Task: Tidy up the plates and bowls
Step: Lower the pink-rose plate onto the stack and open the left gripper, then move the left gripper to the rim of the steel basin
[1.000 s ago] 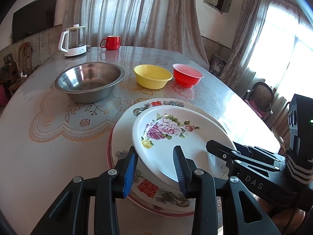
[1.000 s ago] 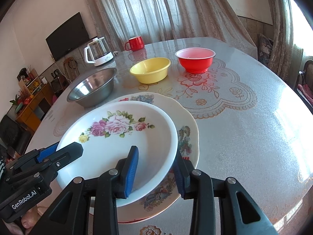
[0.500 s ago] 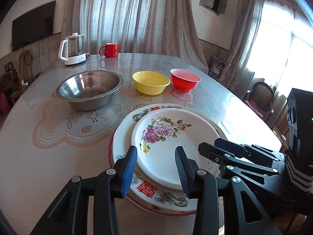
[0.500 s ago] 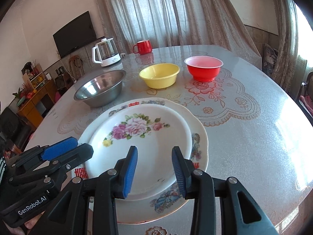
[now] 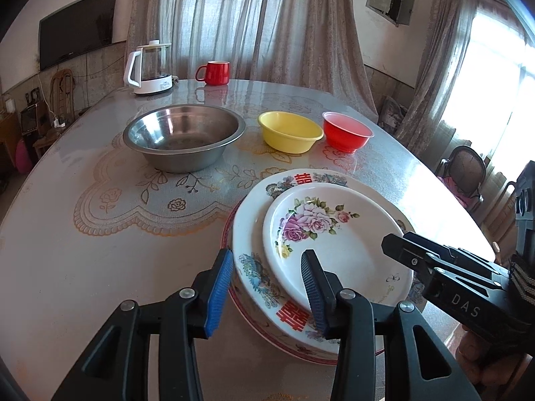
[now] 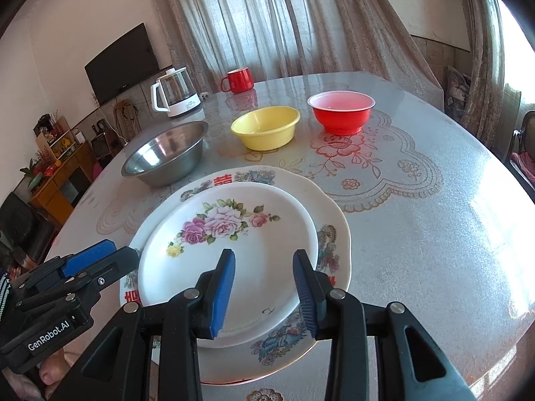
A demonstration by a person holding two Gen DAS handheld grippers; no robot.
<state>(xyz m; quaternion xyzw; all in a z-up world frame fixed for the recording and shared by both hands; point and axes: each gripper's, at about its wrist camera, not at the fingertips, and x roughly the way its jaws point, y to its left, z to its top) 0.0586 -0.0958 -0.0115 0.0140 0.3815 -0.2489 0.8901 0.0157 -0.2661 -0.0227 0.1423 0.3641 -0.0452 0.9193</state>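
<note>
A white rose-patterned plate (image 5: 337, 234) (image 6: 234, 244) lies on top of a larger decorated plate (image 5: 254, 220) (image 6: 334, 227) at the near edge of the table. A steel bowl (image 5: 184, 135) (image 6: 167, 153), a yellow bowl (image 5: 289, 130) (image 6: 265, 127) and a red bowl (image 5: 346, 130) (image 6: 341, 110) stand in a row behind. My left gripper (image 5: 267, 287) is open and empty above the plates' near left rim. My right gripper (image 6: 264, 287) is open and empty above the rose plate's near rim.
A white kettle (image 5: 150, 68) (image 6: 175, 95) and a red mug (image 5: 214, 73) (image 6: 238, 80) stand at the far side of the round table (image 5: 83, 234). A chair (image 5: 463, 173) stands to the right. The table edge lies just below the plates.
The rose plate was set down on the larger plate and let go. Both grippers opened and pulled back toward the near edge.
</note>
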